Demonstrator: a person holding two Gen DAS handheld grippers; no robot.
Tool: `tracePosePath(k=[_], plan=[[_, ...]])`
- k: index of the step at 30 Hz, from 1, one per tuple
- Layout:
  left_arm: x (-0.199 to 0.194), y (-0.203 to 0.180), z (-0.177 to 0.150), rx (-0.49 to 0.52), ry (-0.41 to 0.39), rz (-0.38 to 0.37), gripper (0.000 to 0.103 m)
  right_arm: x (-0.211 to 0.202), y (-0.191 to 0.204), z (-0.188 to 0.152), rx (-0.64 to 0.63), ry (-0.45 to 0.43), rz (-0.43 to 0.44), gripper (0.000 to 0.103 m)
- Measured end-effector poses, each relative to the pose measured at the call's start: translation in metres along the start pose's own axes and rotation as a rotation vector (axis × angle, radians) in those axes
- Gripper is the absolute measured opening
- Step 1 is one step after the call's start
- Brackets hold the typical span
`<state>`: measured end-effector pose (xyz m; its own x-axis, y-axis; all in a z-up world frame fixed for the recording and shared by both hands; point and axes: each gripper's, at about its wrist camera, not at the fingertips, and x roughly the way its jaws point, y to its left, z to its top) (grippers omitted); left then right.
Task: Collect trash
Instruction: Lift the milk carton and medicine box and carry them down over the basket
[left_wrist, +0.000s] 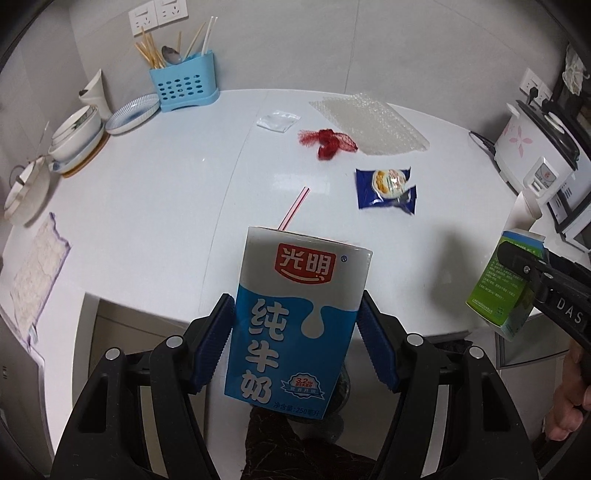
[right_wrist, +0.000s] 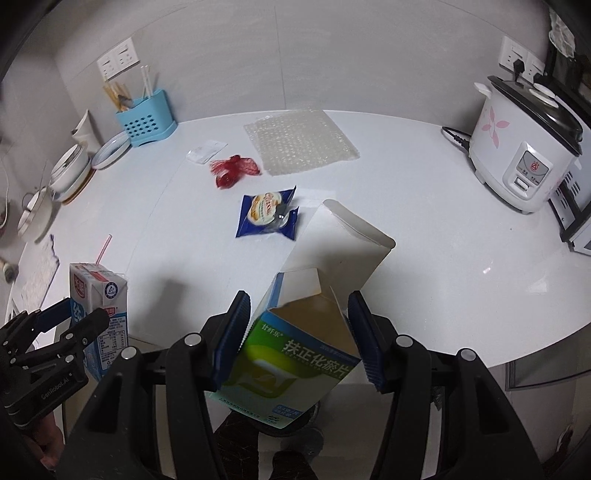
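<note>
My left gripper (left_wrist: 295, 339) is shut on a blue and white milk carton (left_wrist: 295, 317) with a pink striped straw (left_wrist: 294, 208), held off the front edge of the white counter (left_wrist: 166, 184). My right gripper (right_wrist: 295, 339) is shut on an opened green and white medicine box (right_wrist: 295, 354) with its flap up. Each held item shows in the other view: the box (left_wrist: 506, 288) at the right, the carton (right_wrist: 99, 314) at the left. On the counter lie a blue snack wrapper (left_wrist: 386, 188), red mesh netting (left_wrist: 327, 142), a bubble wrap sheet (left_wrist: 369, 123) and a small clear plastic bag (left_wrist: 279, 121).
A blue cutlery holder (left_wrist: 183, 86) with chopsticks, stacked bowls and plates (left_wrist: 81, 136) and a cloth (left_wrist: 35, 273) line the left side. A white rice cooker (right_wrist: 524, 147) stands at the right. A hand (left_wrist: 569, 398) shows at the right edge. Below the grippers is the floor.
</note>
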<state>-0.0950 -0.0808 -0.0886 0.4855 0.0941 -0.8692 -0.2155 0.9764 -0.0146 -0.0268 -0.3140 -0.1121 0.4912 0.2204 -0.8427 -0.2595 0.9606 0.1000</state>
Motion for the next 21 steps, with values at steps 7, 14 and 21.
tracePosePath(k=[7, 14, 21], plan=[[-0.003, 0.012, -0.03, -0.017, -0.003, -0.004, 0.065, -0.007, 0.018, -0.033, -0.02, -0.016, 0.008, 0.053], [0.018, 0.025, -0.058, 0.032, 0.004, -0.011, 0.065, 0.01, 0.033, -0.075, -0.002, 0.011, -0.009, 0.053], [0.057, 0.036, -0.088, 0.039, 0.04, -0.045, 0.065, 0.049, 0.034, -0.118, 0.016, 0.085, -0.045, 0.053]])
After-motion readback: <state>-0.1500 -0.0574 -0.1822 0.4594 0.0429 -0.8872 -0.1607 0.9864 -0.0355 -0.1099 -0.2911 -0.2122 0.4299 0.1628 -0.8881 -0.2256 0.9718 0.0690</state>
